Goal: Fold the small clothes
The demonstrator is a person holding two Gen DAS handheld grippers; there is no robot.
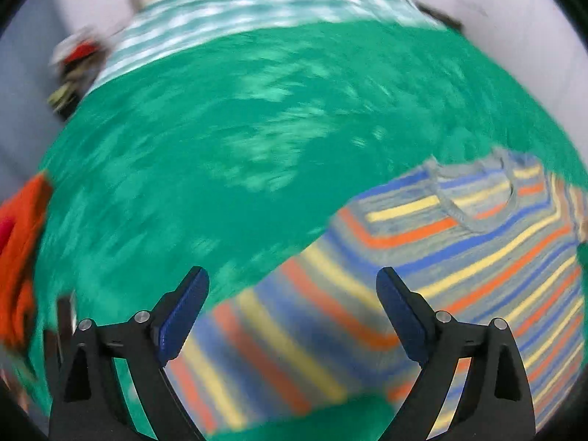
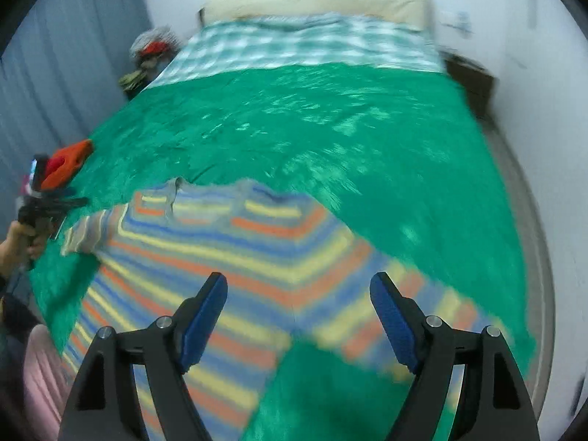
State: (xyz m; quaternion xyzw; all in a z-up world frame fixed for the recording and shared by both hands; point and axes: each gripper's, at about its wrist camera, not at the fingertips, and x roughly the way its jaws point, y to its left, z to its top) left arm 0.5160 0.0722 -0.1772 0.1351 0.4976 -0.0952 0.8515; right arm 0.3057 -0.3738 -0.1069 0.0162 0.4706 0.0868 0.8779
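2 grippers hover over the bed, both with jaws apart and empty. From the left: an orange folded cloth (image 2: 68, 163) at the edge of the green bedspread (image 2: 330, 128), the left gripper (image 1: 292, 286), the striped grey, blue, yellow and orange knit shirt (image 2: 228, 257) lying spread flat, then the right gripper (image 2: 298, 290) above its hem.

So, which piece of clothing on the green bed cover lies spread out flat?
The striped knit sweater, under both open grippers. The orange garment sits bunched at the cover's left edge.
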